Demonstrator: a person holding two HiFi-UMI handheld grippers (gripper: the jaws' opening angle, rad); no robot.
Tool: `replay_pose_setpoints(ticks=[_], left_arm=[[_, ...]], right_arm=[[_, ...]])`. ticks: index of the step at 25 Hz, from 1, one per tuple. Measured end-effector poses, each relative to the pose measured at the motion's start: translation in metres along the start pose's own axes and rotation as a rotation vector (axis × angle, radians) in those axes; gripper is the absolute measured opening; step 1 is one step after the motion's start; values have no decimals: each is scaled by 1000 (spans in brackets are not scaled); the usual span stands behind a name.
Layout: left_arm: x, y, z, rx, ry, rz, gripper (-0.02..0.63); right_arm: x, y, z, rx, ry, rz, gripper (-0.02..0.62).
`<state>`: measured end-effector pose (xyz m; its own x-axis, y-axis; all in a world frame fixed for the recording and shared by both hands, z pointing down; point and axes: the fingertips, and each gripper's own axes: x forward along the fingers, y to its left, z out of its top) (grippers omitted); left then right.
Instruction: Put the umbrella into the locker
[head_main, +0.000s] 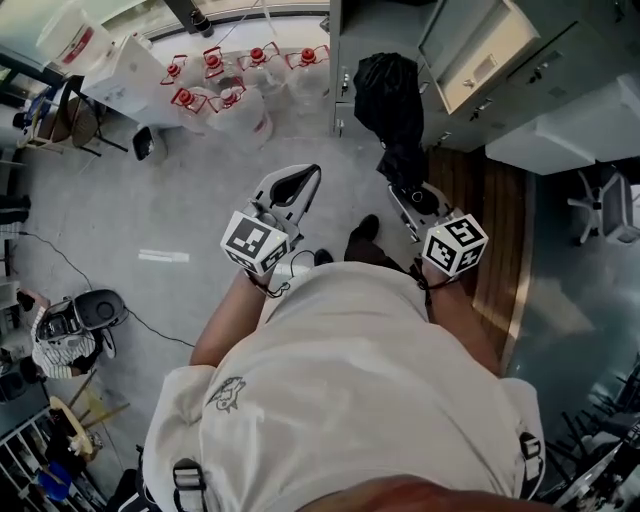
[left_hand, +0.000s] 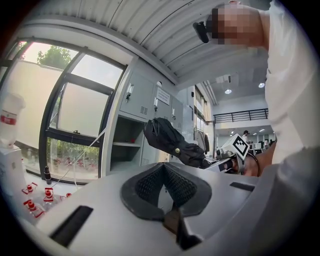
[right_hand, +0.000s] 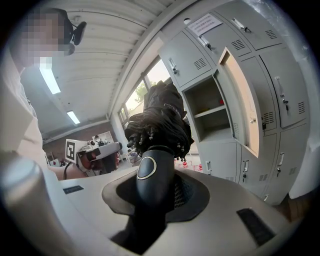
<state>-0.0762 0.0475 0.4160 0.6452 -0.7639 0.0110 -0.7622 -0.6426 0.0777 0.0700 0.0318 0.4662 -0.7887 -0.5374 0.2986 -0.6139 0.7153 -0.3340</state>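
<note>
The right gripper (head_main: 412, 200) is clenched on the handle (right_hand: 154, 182) of the folded black umbrella (head_main: 390, 95). The umbrella sticks out ahead of it, canopy bunched, rib tips dangling by the handle. The left gripper (head_main: 303, 182) carries nothing, jaws closed together. The open locker (right_hand: 211, 107) stands ahead of the umbrella, door (right_hand: 245, 100) swung out, a shelf across the compartment.

Risks, as I judge them:
- The grip sits at the very end of a long load, so a quick turn could make the umbrella pivot or sag in the jaws.
- The loose canopy could catch on the door edge or the shelf lip and drag.
- The shelf splits the space, so a wrong entry angle would jam the umbrella.
- The water jugs (head_main: 225, 95) crowd the floor at far left.

Writing:
- The notice (right_hand: 205, 22) on an upper locker door is too small to read.
- The red label on the white container (left_hand: 7, 117) is too small as well.
- The marker cubes (head_main: 455, 245) bear patterns only.
</note>
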Motion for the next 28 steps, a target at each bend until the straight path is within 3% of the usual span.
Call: replay_pose_setpoints(ticks=[13,22,28], left_arm=[[91,62,-2,-8,15,62,12],[164,75,5,12,3,91,12],[195,72,4,25,23,53,12]], right_arm=[[59,-87,34,3,38,63,132],[59,-141,47,-29,70,123,132],[62,-165,55,-6,56,112,132]])
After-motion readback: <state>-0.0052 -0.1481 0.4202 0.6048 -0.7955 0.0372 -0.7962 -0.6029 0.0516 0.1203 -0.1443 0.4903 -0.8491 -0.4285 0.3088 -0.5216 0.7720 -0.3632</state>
